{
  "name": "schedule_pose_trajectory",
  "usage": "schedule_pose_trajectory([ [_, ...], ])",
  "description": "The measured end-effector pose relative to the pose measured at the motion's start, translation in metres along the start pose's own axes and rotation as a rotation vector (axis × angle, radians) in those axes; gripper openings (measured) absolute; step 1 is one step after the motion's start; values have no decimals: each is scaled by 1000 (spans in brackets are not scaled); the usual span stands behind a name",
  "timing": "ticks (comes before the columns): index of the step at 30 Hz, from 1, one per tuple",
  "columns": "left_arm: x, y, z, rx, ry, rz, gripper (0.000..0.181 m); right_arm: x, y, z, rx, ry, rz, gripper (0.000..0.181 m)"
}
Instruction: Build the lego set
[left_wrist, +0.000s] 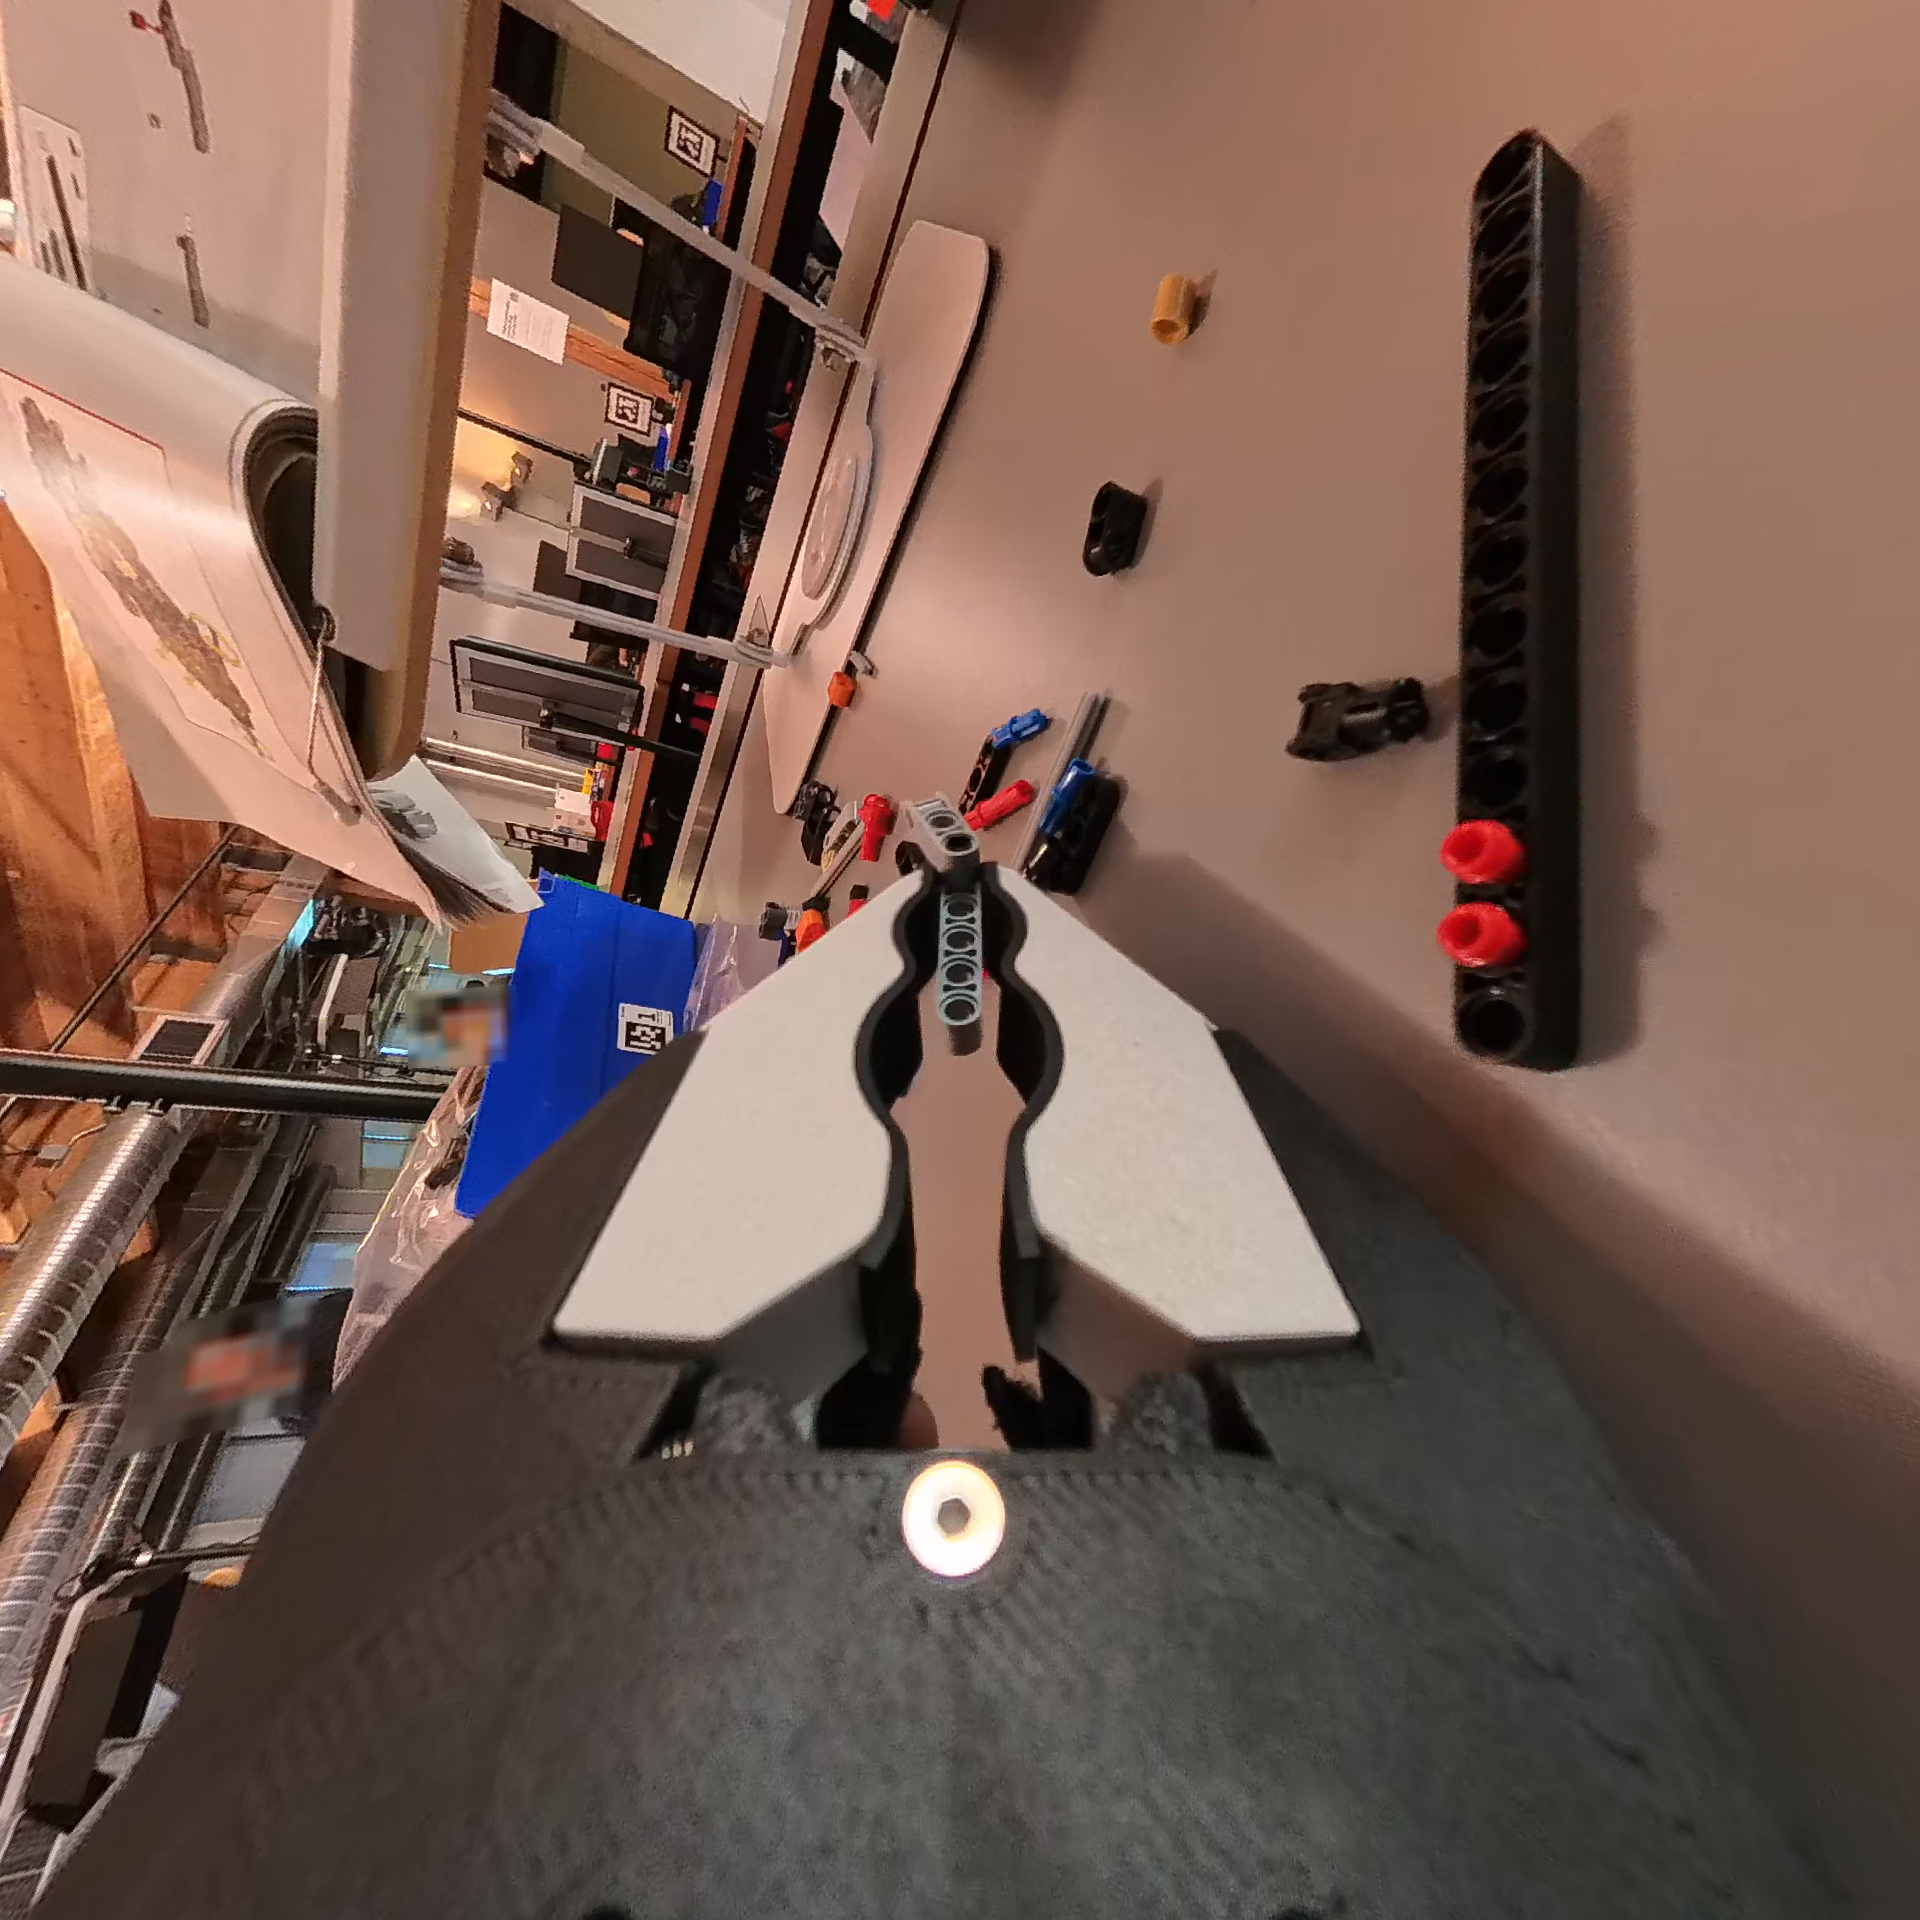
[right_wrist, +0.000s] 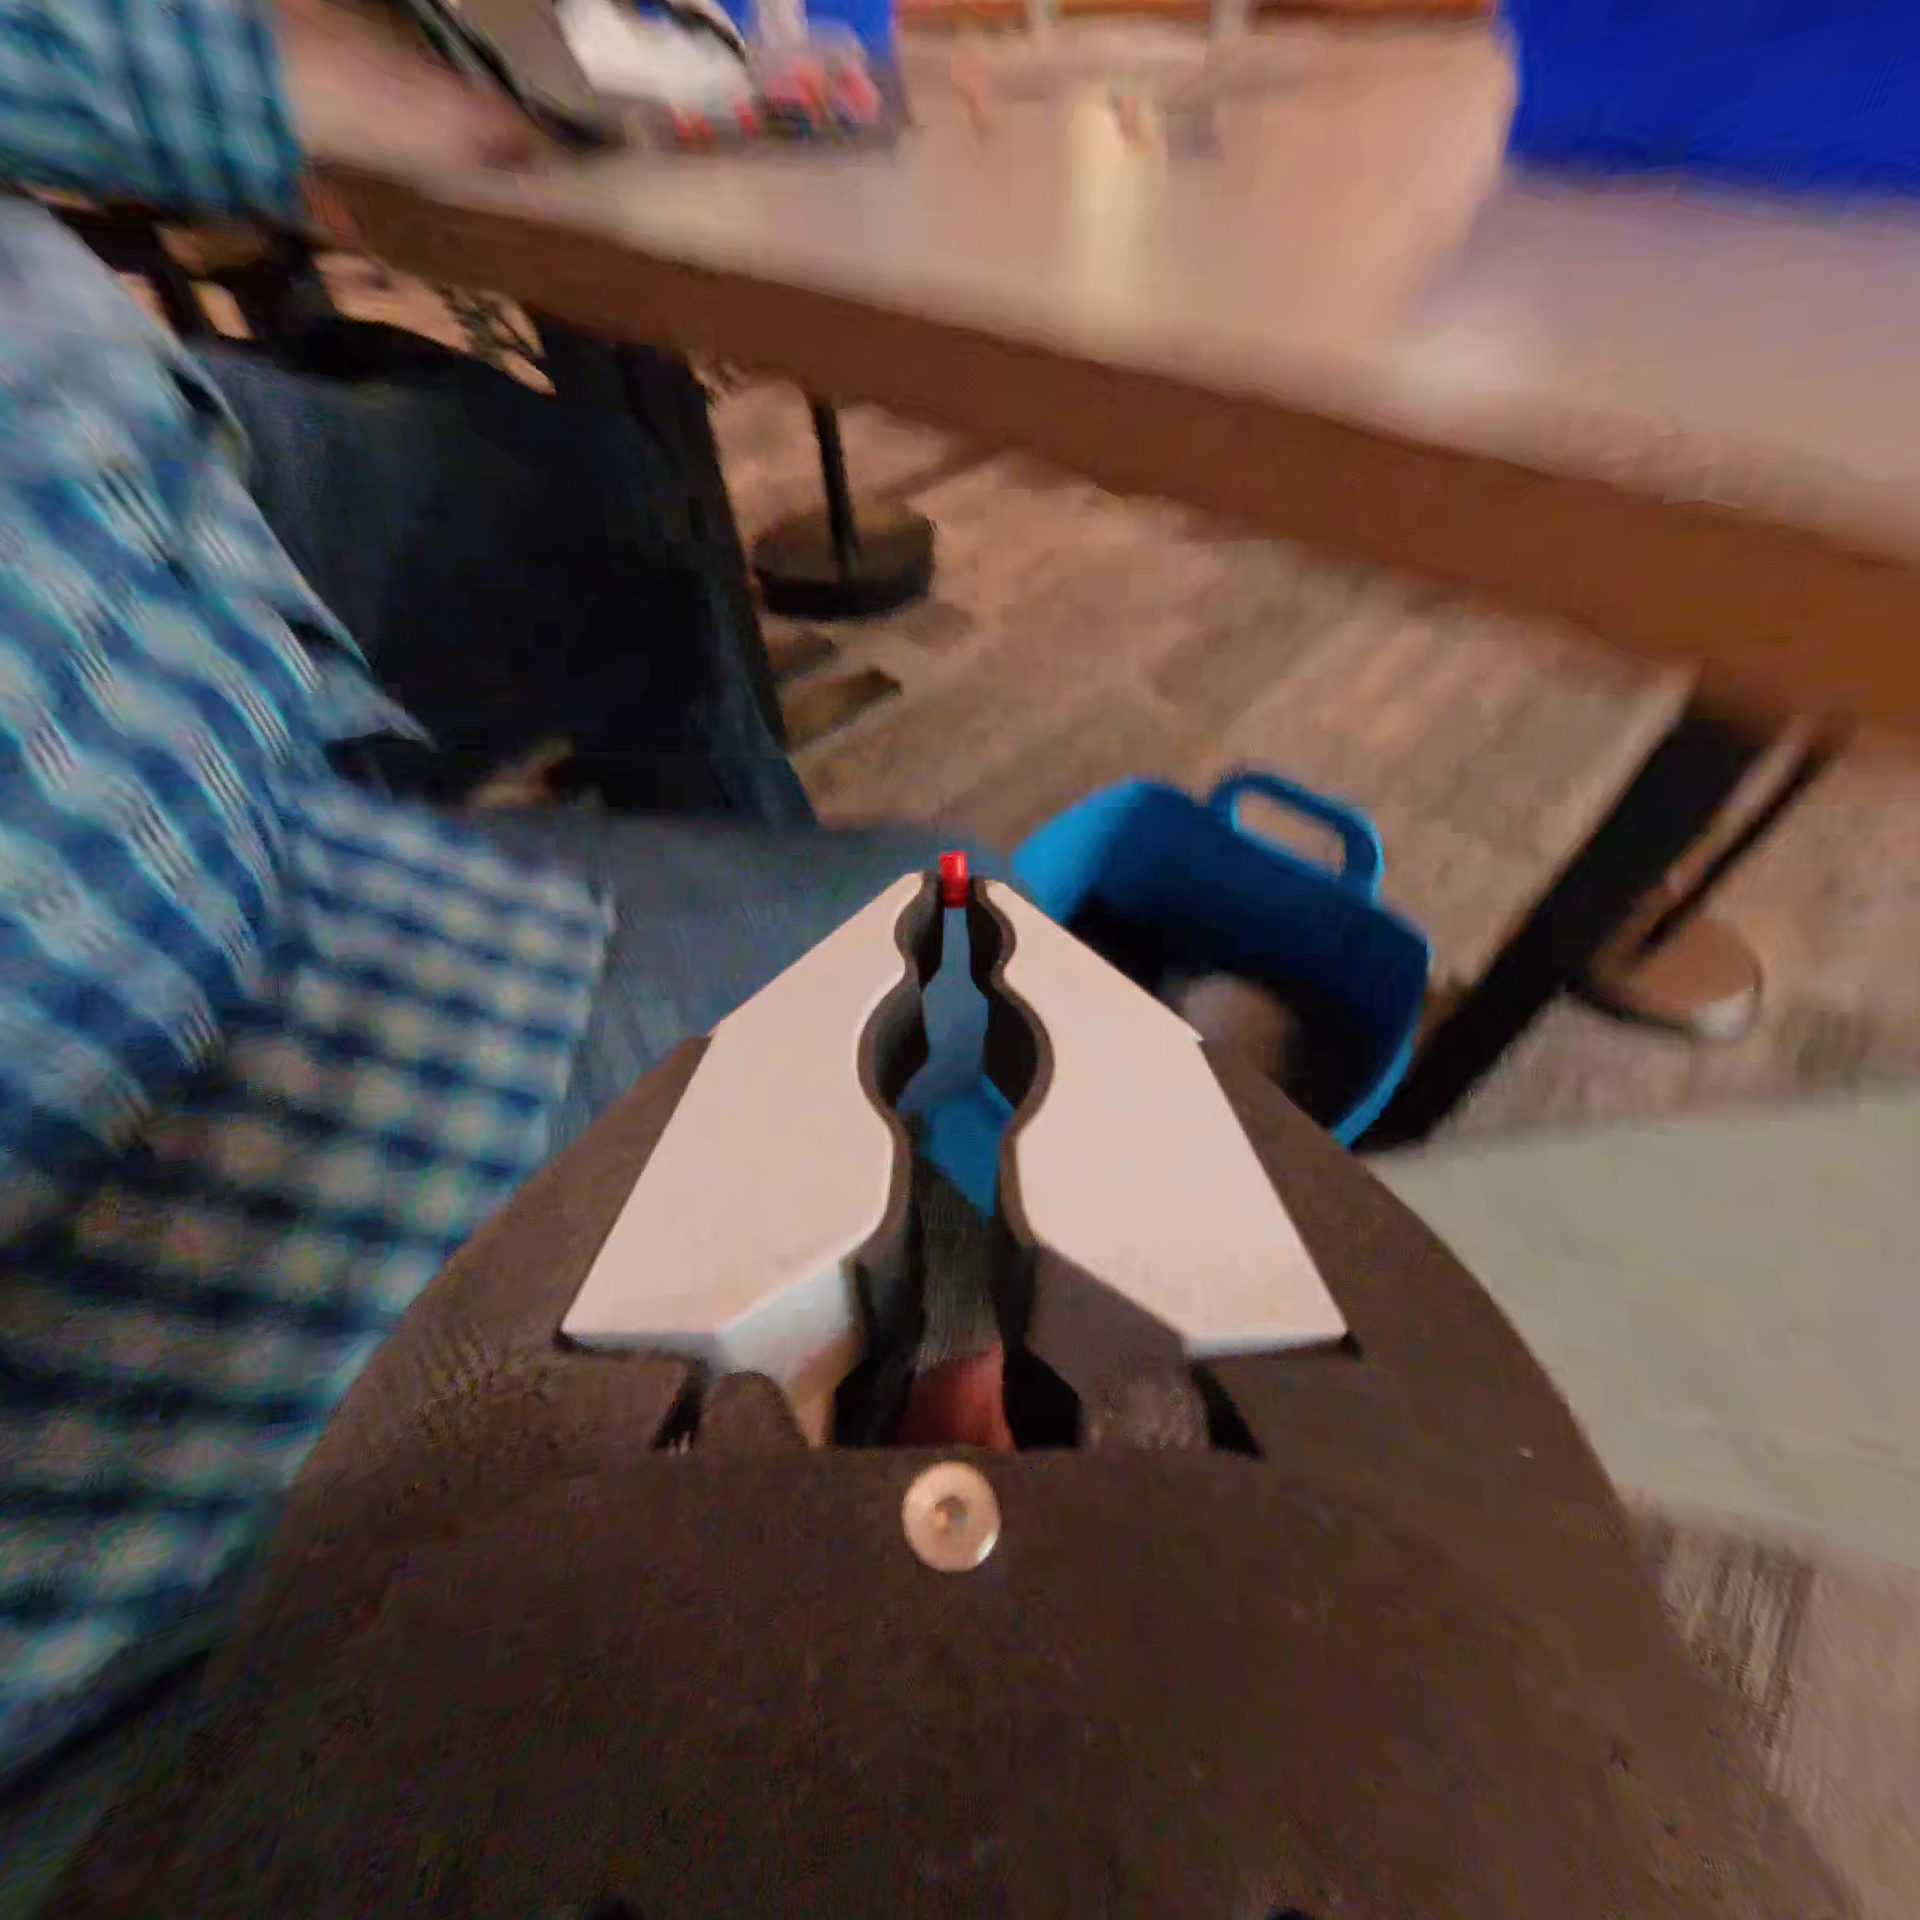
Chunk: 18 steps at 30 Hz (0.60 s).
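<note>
Left gripper (left_wrist: 951, 883) clamped our grey beam (left_wrist: 954, 914) above table (left_wrist: 1714, 1195) | right gripper (right_wrist: 952, 883) pinched red pin (right_wrist: 952, 871), off-table | black beam (left_wrist: 1522, 582) lay apart | risk: we judged the tip-held pin might slip.

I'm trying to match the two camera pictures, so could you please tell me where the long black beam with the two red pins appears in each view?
Left wrist view: the long black beam lies on the table at the right, its red pins near its lower end.
Right wrist view: not in it.
Shared landmark: the table, blurred, across the top of the right wrist view.
</note>
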<state>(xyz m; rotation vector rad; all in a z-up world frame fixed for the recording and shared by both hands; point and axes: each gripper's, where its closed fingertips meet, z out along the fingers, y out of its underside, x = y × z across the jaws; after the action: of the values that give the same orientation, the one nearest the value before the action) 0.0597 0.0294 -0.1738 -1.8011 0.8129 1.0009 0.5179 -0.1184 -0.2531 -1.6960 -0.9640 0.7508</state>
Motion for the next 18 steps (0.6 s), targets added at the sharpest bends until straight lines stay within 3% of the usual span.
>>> schedule_pose_trajectory([
  [5,6,-4,-2,32,78,-27,5,-39,-155,80,164,-195,-195,3],
  [10,13,-5,-6,57,237,-143,6,-43,-250,186,197,-283,-315,2],
  [13,11,-4,-5,66,369,-294,6,-47,-277,251,136,-366,-325,2],
  [18,6,-8,-4,65,516,-512,4,-46,-271,340,-51,-449,-414,2],
])
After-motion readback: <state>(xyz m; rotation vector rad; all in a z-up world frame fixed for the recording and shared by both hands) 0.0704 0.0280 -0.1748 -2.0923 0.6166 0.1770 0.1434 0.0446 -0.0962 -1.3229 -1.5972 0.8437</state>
